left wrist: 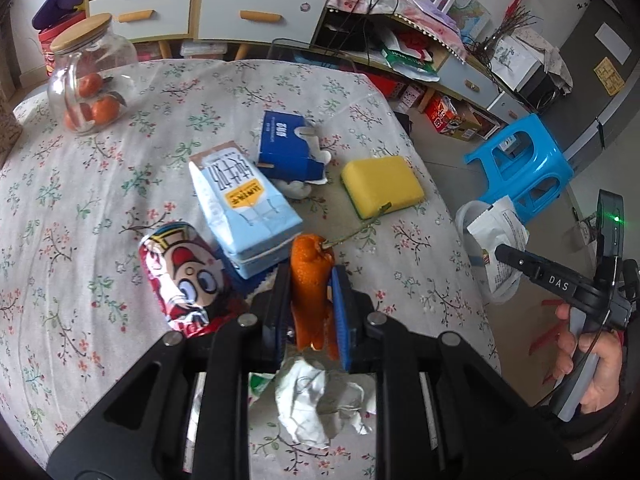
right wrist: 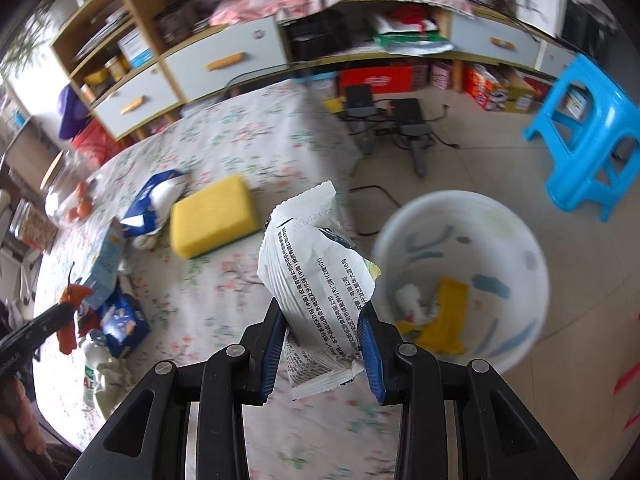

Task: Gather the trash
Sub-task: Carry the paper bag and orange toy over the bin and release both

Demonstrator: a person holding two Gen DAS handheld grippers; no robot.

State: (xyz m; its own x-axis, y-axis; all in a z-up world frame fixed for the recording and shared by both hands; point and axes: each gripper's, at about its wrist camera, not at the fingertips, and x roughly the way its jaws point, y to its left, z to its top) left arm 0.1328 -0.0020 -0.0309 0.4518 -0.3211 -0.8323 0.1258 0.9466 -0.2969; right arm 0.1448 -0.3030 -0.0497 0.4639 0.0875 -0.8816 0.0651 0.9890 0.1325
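Observation:
My left gripper point(left wrist: 310, 280) is shut on an orange peel point(left wrist: 310, 276) with a stem, held just above the floral tablecloth point(left wrist: 100, 200). My right gripper point(right wrist: 324, 316) is shut on a white printed snack wrapper point(right wrist: 316, 276), held past the table's right edge beside a white trash bin point(right wrist: 516, 264) on the floor. The bin holds a yellow wrapper point(right wrist: 444, 320) and a white scrap. The right gripper and wrapper also show in the left wrist view point(left wrist: 500, 248). On the table lie a light-blue milk carton point(left wrist: 244, 208), a torn dark-blue box point(left wrist: 286, 144), a red cartoon can point(left wrist: 180, 276) and crumpled tissue point(left wrist: 308, 404).
A yellow sponge point(left wrist: 382, 184) lies near the table's right edge. A glass jar of oranges point(left wrist: 90, 80) stands at the back left. A blue plastic stool point(right wrist: 588, 136) and black stands point(right wrist: 384, 120) are on the floor. Cabinets point(left wrist: 240, 12) line the back wall.

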